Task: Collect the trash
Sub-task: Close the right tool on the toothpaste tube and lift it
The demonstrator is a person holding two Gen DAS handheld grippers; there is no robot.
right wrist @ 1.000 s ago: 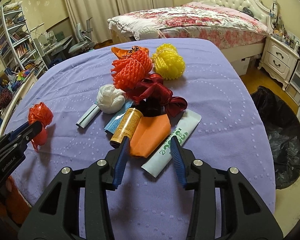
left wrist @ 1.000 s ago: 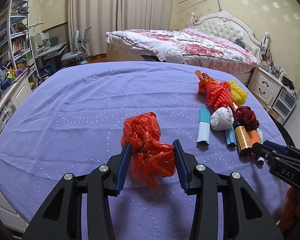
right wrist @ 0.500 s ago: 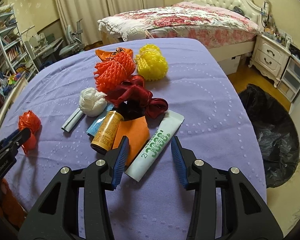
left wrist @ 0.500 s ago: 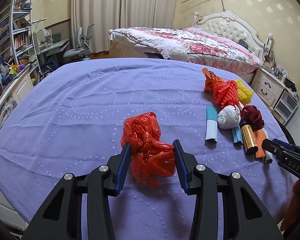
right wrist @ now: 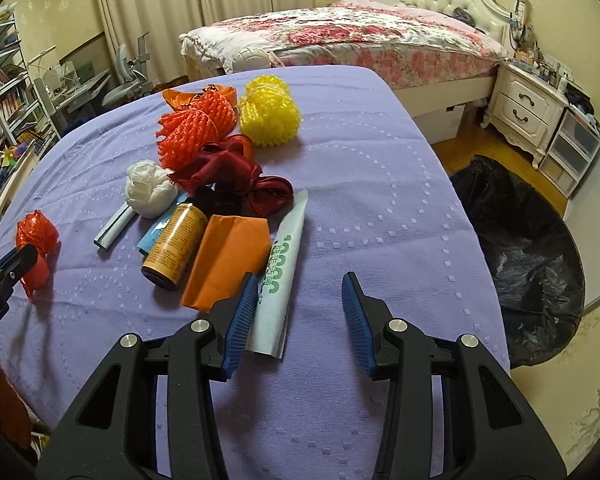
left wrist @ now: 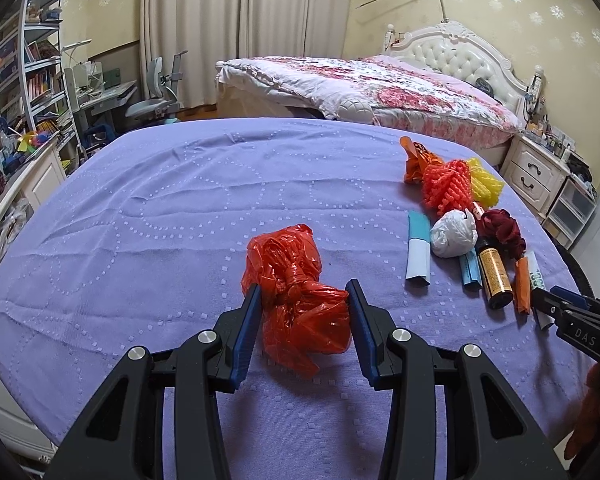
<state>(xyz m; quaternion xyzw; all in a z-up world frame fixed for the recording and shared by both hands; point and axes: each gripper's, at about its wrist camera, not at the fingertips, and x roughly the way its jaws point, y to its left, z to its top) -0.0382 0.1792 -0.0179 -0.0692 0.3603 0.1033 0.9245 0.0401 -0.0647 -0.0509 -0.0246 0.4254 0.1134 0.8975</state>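
Both views are evenly lit by soft, warm indoor light that gives the walls a yellowish cast. The purple tablecloth (left wrist: 180,208) reads clearly, its dotted pattern sharp near the middle of each frame. Shadows are faint and diffuse: a soft dark patch lies on the cloth just under the red plastic bag (left wrist: 296,300), and another beside the amber bottle (right wrist: 174,246). The crinkled bag shows small bright glints. Fisheye distortion bends the cloth's far edge into an arc and curves the bookshelf (left wrist: 32,68) to the cloth's left. Black vignetting fills the corners. No motion blur is visible.
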